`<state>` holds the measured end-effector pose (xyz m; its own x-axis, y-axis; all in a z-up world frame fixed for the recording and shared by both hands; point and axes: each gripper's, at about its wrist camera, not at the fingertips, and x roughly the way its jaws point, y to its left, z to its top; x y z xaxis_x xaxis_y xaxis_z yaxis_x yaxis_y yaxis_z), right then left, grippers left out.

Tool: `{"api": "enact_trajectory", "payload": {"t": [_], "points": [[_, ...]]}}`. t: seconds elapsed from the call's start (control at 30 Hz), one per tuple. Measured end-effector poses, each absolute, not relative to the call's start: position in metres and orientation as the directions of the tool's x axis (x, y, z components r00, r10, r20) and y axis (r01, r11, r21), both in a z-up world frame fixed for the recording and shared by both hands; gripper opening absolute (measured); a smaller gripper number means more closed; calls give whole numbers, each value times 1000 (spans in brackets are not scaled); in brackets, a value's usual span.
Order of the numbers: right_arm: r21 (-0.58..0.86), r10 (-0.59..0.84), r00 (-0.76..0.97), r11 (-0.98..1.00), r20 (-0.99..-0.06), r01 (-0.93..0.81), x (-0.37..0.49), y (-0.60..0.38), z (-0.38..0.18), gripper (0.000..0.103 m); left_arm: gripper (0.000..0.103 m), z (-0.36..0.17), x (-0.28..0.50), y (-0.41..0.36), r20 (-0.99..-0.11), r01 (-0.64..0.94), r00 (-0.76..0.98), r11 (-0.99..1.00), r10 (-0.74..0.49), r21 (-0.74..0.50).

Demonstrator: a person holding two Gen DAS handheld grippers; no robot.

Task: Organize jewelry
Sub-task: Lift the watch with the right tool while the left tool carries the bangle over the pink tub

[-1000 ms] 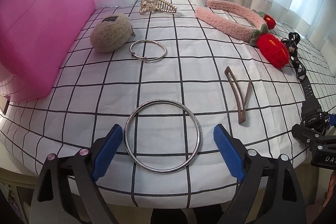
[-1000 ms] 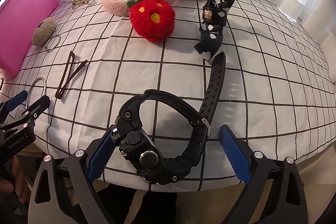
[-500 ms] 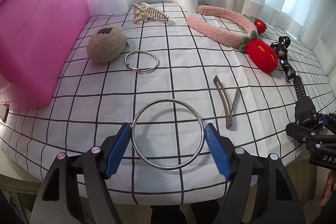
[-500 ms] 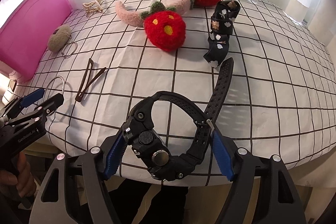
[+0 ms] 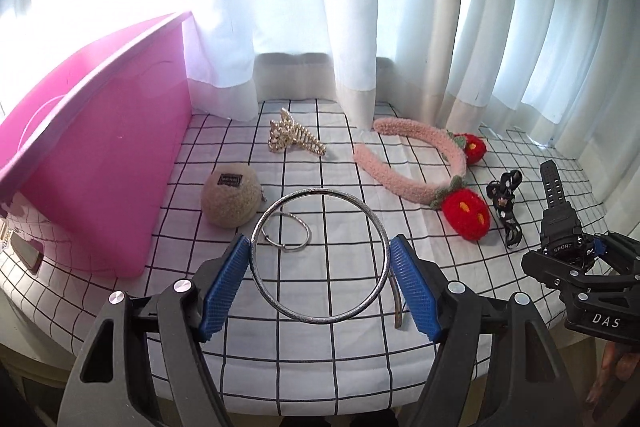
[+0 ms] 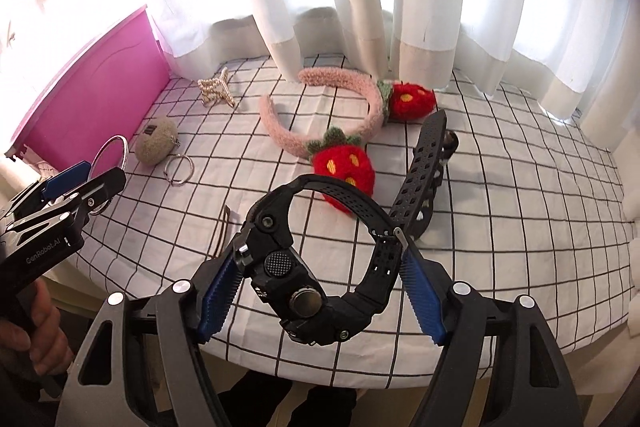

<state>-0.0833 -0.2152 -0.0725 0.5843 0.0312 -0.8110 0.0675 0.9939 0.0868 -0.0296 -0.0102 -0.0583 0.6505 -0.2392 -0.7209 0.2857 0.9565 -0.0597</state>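
Work is at an early stage: left gripper [image 5: 319, 281] clamps the silver bangle [image 5: 319, 255], right gripper [image 6: 320, 297] grips the black watch [image 6: 320, 267], both lifted above the checked cloth [image 6: 520, 227], while the headband [image 5: 412, 163] at 1 o'clock, hair claw [image 5: 294, 138] and small ring [image 5: 289, 231] wait, pink box [image 5: 100, 163] at 10 o'clock.

The tablecloth [image 5: 168, 311] is white with a black grid of squares. The box [image 5: 100, 163] is bright pink. The curtains [image 5: 352, 7] are white with a beige band along the hem. The headband [image 5: 412, 163] is fuzzy pale pink, with two red strawberries dotted yellow and topped with green leaves. The watch [image 6: 316, 267] is black. The large bangle [image 5: 320, 255] is silver, the pouch [image 5: 230, 201] beige with a dark label, the hair claw [image 5: 294, 139] gold.
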Motion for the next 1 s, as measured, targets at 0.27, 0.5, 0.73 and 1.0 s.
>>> {"api": "enact_trajectory", "payload": {"t": [0.27, 0.5, 0.73, 1.0], "points": [[66, 81, 704, 997, -706, -49, -46, -183, -1, 72, 70, 12, -19, 21, -597, 219, 771, 972, -224, -82], [65, 232, 750, 967, -619, -245, 8, -116, 49, 72, 70, 65, 1, 82, -517, 84, 848, 993, -116, -86], [73, 387, 707, 899, -592, -432, 76, -23, 74, 72, 70, 73, 37, 167, -562, -104, 826, 993, 51, -64], [70, 461, 605, 828, -649, -557, 140, 76, 72, 72, 70, 50, 76, 247, -637, -245, 750, 969, 178, -17]]}}
